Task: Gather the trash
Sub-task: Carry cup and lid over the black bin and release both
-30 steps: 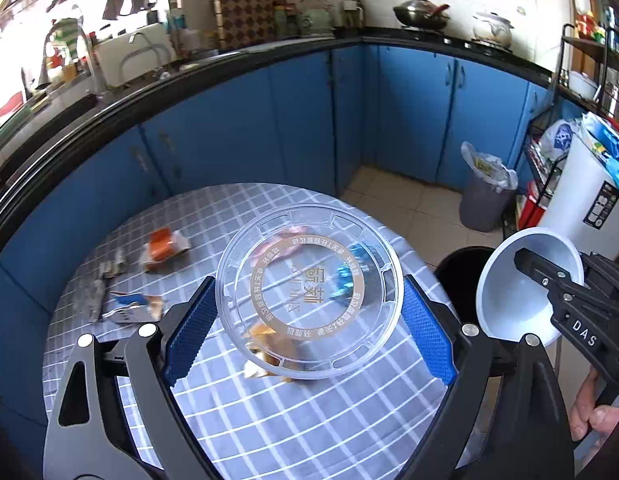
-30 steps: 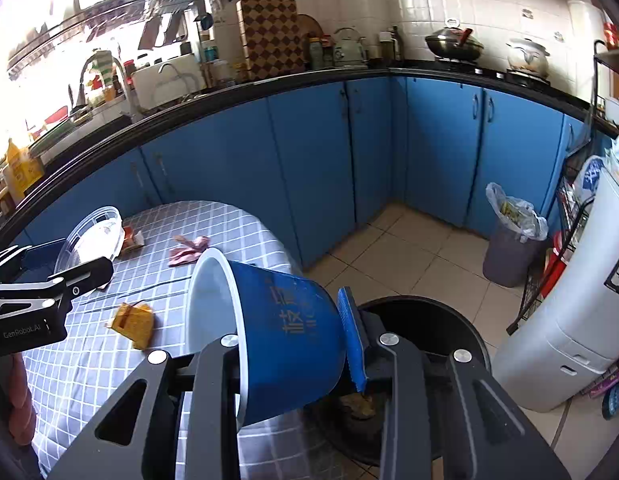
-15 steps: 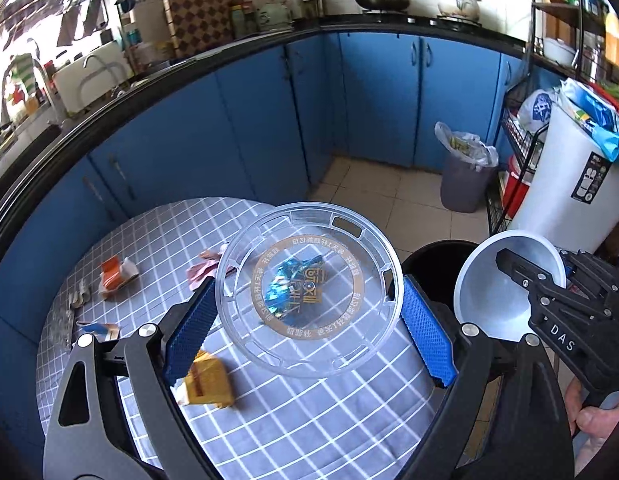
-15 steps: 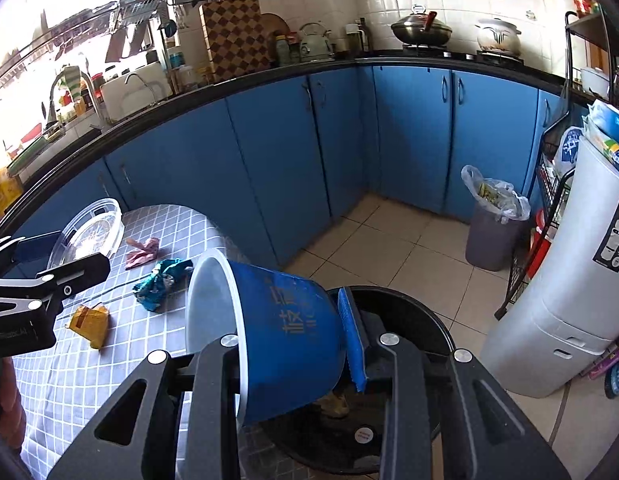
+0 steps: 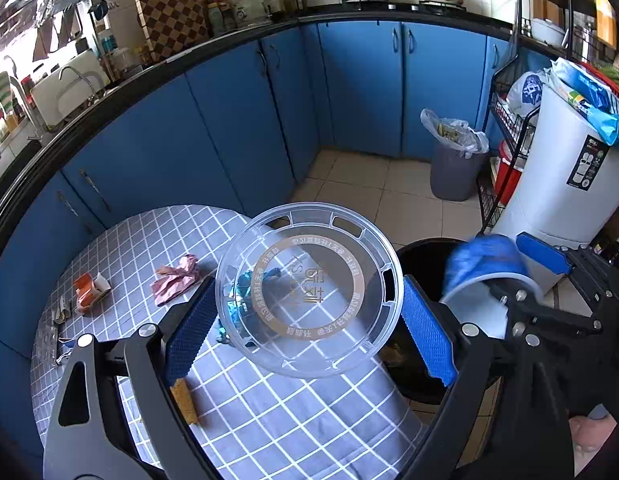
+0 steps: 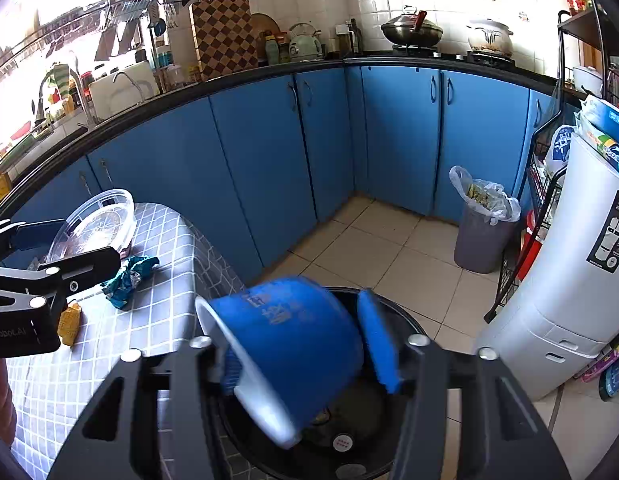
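Observation:
My left gripper is shut on a clear round plastic lid and holds it above the checked table's right edge; the lid also shows in the right wrist view. My right gripper has its fingers spread apart, and a blue paper bowl with a white inside sits blurred and tilted between them, directly over the black trash bin. In the left wrist view the bowl hangs over the bin.
On the table lie a pink wrapper, an orange-and-white wrapper, a crumpled teal wrapper and a yellow packet. A grey bin with a bag and a white appliance stand on the tiled floor.
The right gripper's fingers have spread apart and the blue bowl has tipped and slid down over the black bin. My left gripper has carried the lid rightward toward the bin.

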